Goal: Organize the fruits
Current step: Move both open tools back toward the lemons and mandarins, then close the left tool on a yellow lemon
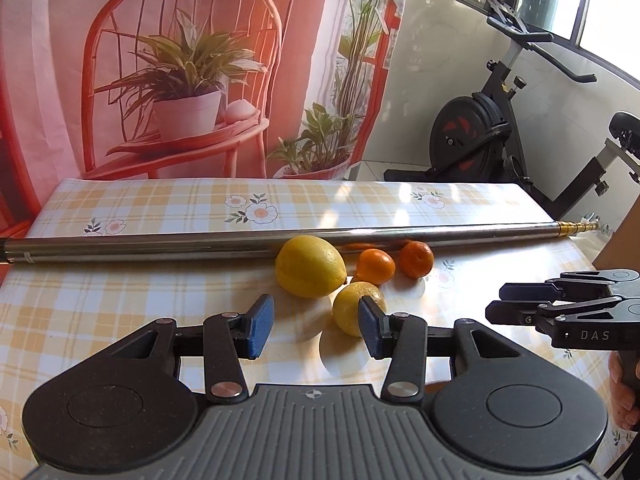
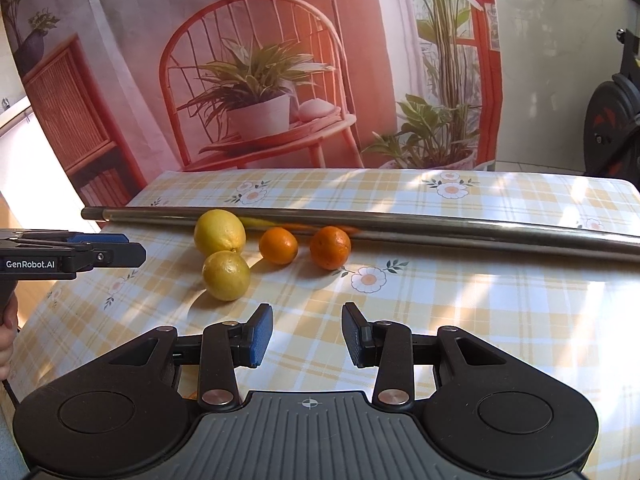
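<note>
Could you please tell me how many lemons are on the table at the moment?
2. The larger lemon lies against the metal pole; the smaller lemon sits just in front of it, nearer the cameras. Nothing suggests another is hidden.

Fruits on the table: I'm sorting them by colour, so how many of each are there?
Yellow lemons: 2, the larger lemon and the smaller lemon
Orange mandarins: 2, the left mandarin and the right mandarin
Total: 4
</note>
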Demonstrator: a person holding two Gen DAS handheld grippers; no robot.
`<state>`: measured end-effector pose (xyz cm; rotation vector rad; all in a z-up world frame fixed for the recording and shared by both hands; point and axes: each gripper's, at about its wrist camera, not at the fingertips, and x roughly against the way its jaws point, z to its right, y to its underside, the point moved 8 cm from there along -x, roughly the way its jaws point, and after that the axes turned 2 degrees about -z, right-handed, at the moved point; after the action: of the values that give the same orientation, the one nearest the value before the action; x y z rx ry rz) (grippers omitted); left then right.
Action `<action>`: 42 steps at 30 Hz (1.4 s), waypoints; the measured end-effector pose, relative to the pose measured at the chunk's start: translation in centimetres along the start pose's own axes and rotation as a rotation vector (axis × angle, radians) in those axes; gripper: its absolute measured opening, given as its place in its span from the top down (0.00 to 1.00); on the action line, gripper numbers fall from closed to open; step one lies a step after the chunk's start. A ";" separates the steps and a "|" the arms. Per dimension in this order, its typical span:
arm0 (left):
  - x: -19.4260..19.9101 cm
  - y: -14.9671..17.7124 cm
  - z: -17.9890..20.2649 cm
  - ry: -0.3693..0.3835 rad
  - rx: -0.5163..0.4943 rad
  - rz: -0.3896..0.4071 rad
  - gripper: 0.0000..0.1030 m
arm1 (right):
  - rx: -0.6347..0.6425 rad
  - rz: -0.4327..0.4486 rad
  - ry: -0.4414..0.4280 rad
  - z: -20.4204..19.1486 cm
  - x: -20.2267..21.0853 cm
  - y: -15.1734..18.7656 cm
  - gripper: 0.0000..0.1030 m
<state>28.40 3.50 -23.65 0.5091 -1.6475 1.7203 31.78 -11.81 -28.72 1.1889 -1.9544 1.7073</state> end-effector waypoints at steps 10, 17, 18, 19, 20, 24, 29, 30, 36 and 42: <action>-0.6 -0.1 -2.2 -0.007 0.041 -0.012 0.53 | 0.094 -0.004 -0.003 -2.3 -3.7 -2.7 0.65; -2.0 0.1 -0.7 0.034 0.041 -0.027 0.53 | 0.098 0.001 0.069 -0.4 -5.2 -3.1 0.65; -2.3 0.2 -0.4 0.043 0.038 -0.031 0.53 | 0.094 -0.003 0.072 -0.1 -5.5 -3.1 0.65; -2.5 0.2 -0.1 0.051 0.034 -0.035 0.53 | 0.090 -0.008 0.073 0.1 -5.7 -3.1 0.65; -2.8 0.3 0.2 0.059 0.028 -0.039 0.53 | 0.089 -0.013 0.076 0.3 -6.0 -3.0 0.65; -4.2 0.5 1.7 0.084 0.000 -0.058 0.52 | 0.081 -0.018 0.067 0.6 -6.2 -2.6 0.65; -6.7 0.5 2.9 0.105 0.010 -0.096 0.51 | 0.063 -0.026 0.062 1.1 -6.2 -2.2 0.65; -7.2 0.6 3.1 0.101 0.005 -0.101 0.50 | 0.062 -0.026 0.062 1.3 -6.1 -2.1 0.65; -8.6 0.5 3.5 0.071 -0.005 -0.111 0.49 | 0.052 -0.031 0.054 1.8 -5.7 -1.6 0.65; -9.3 0.7 3.7 0.052 -0.015 -0.119 0.50 | 0.041 -0.028 0.047 2.1 -5.3 -1.4 0.65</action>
<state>33.61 -2.01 -30.23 0.5399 -1.5602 1.6201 36.66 -11.60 -31.95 1.1739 -1.8755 1.7534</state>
